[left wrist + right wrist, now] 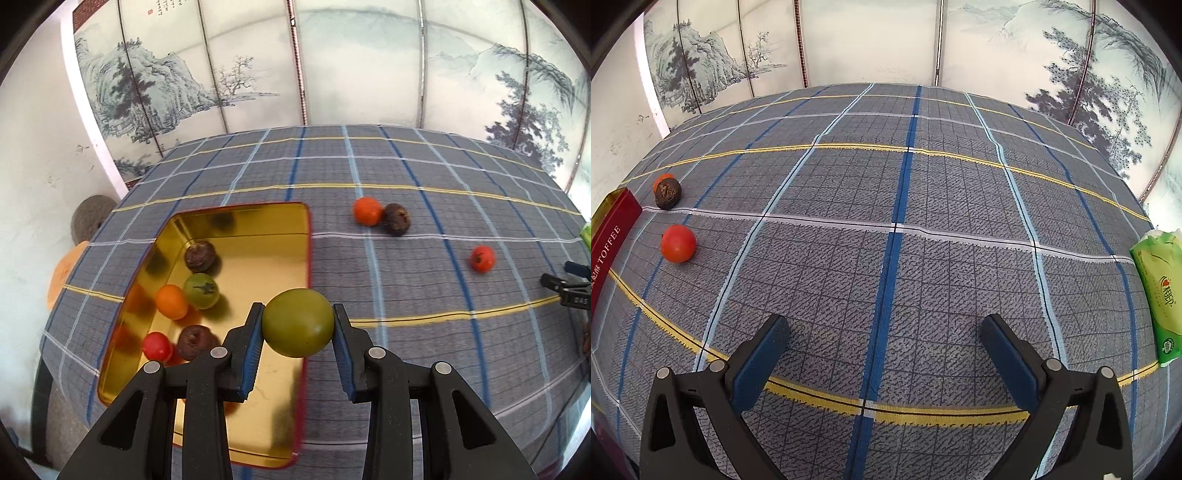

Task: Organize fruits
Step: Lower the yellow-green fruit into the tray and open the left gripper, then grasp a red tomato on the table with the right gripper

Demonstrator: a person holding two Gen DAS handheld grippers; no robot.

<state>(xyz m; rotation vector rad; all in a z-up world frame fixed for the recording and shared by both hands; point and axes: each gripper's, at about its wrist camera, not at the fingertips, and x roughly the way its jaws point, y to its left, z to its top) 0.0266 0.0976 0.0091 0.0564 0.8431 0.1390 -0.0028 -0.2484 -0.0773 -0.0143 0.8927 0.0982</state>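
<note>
Squeezing a green fruit, the left gripper holds it over the gold tin's right edge. The right gripper is wide apart above the bench.

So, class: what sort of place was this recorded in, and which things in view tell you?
Probably a home room, not a lab or shop: a table under a checked cloth, a folding screen painted with ink landscapes behind it, and a gold toffee tin holding small fruits.
</note>
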